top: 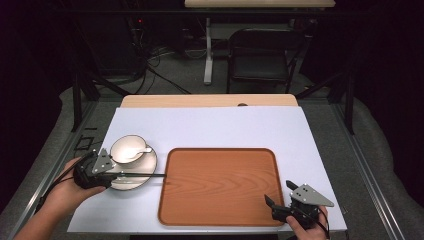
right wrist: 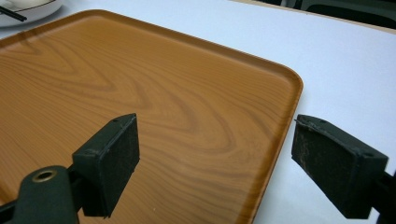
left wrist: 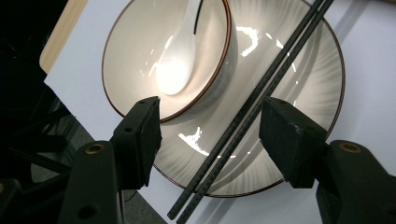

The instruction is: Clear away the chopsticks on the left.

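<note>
Left fingers (left wrist: 210,140) wide over chopsticks (left wrist: 252,107) | right fingers (right wrist: 215,158) wide at tray (right wrist: 140,93)

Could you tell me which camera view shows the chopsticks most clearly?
The left gripper view: the black chopsticks lie as a pair across the plate, beside the bowl. In the high view they are a thin dark line reaching the tray. The right gripper view catches just one end.
</note>
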Motion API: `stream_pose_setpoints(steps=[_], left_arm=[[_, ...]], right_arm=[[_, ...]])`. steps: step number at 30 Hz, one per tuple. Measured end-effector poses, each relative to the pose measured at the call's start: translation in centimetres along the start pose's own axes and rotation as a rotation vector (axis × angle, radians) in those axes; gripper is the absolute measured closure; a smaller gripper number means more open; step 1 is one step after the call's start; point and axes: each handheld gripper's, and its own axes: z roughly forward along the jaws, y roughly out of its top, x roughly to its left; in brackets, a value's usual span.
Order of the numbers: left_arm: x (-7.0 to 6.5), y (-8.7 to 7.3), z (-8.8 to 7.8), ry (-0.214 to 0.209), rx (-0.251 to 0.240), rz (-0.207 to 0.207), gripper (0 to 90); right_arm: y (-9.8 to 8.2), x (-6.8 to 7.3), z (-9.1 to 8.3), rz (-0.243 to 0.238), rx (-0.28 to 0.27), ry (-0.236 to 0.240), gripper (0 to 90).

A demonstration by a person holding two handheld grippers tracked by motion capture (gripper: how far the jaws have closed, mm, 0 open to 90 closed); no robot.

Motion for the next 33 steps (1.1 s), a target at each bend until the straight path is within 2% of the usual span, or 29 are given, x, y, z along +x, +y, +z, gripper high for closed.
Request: stream_pose_setpoints(steps=[5, 7, 8, 11, 12, 15, 21, 24, 29, 33], left_arm=[[0.0, -0.2, 0.3, -0.022, 0.038, 0.069, 39.5], [-0.1, -0.3, 0.5, -0.032, 0.046, 0.108, 43.3], [-0.2, -0.4, 0.6, -0.042, 0.054, 0.13, 48.3], [-0.4, -0.5, 0.8, -0.044, 0.07, 0.147, 51.0], [-0.4, -0.6, 1.0, -0.055, 0.076, 0.142, 55.3], [-0.5, -0.8, 1.5, -0.07, 0.092, 0.153, 59.2], [-0.9, -0.8, 2.1, -0.088, 0.1, 0.177, 62.1], [-1.2, -0.6, 2.5, -0.096, 0.097, 0.199, 67.3], [-1.5, -0.4, 3.0, -0.097, 0.106, 0.241, 69.0], [-1.6, -0.3, 3.3, -0.098, 0.108, 0.259, 69.7]], right_arm=[[0.0, 0.0, 0.0, 0.0, 0.001, 0.0, 14.8], [0.0, 0.0, 0.0, -0.001, 0.001, 0.0, 14.8], [0.0, 0.0, 0.0, -0.001, 0.002, 0.0, 14.8], [0.0, 0.0, 0.0, -0.001, 0.002, 0.0, 14.8], [0.0, 0.0, 0.0, -0.002, 0.003, 0.0, 14.8], [0.0, 0.0, 0.0, -0.001, 0.005, 0.001, 14.8], [0.0, 0.0, 0.0, -0.001, 0.006, 0.001, 14.8], [0.0, 0.0, 0.0, -0.003, 0.005, 0.001, 14.8], [0.0, 0.0, 0.0, -0.002, 0.006, 0.002, 14.8], [0.0, 0.0, 0.0, -0.001, 0.006, 0.001, 14.8]])
